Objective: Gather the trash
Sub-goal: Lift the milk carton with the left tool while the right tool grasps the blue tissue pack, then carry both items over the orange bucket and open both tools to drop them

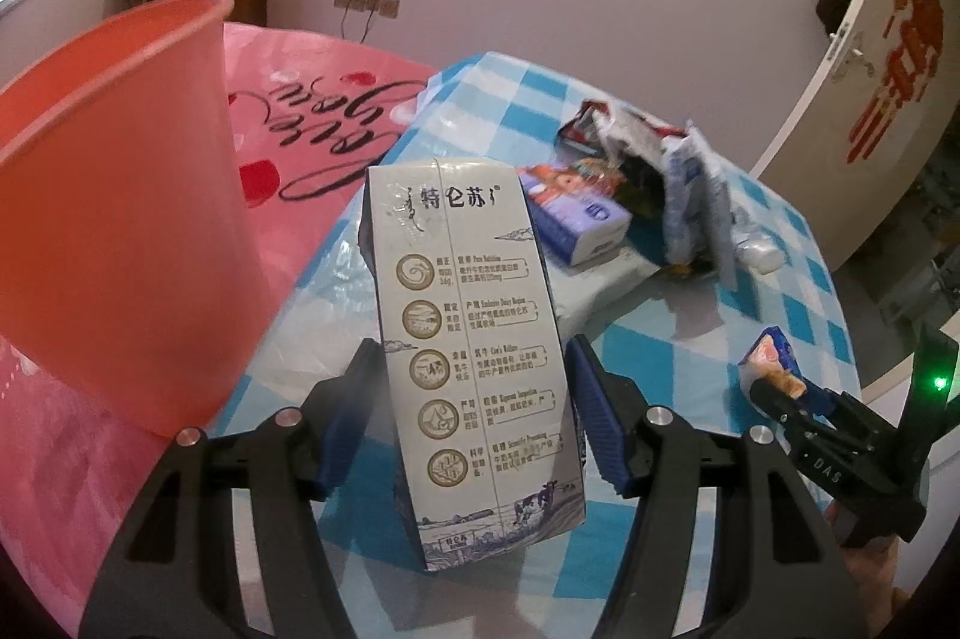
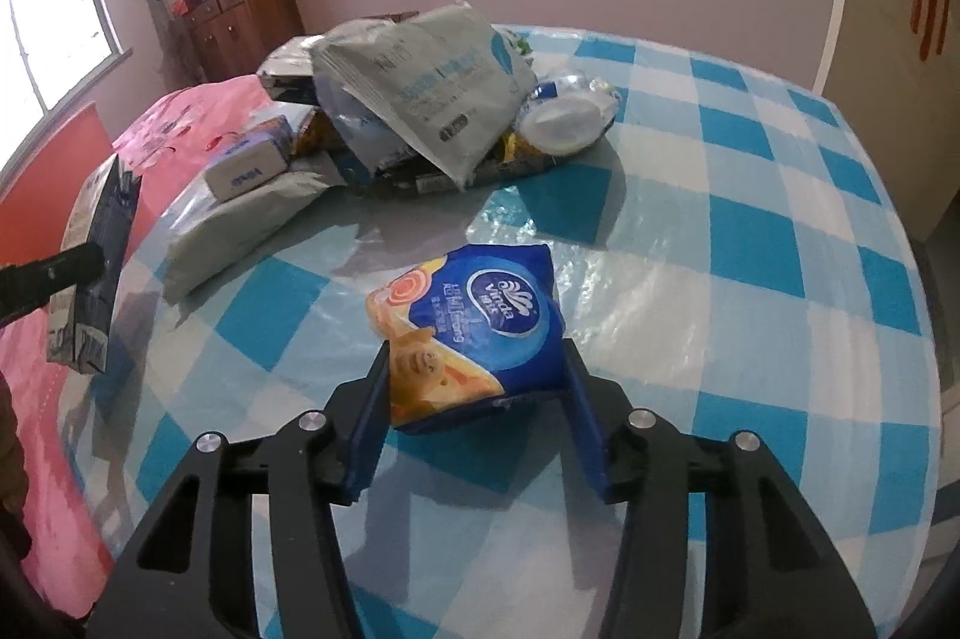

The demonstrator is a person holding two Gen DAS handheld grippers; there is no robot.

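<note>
My left gripper (image 1: 474,357) is shut on a tall white milk carton (image 1: 474,315) and holds it upright above the table edge, right of the orange bin (image 1: 114,195). The carton also shows in the right wrist view (image 2: 90,273). My right gripper (image 2: 477,366) is shut on a blue Vinda tissue pack (image 2: 480,327) just above the checkered table (image 2: 750,243); the same gripper and pack show in the left wrist view (image 1: 774,369). A pile of trash wrappers and bags (image 2: 420,111) lies at the table's far side.
A pink bedspread (image 1: 324,111) covers the bed left of the table. A small tissue box (image 2: 246,165) and a grey mailer bag (image 2: 234,231) lie by the pile. A wooden dresser (image 2: 246,15) and a white door (image 1: 870,69) stand behind.
</note>
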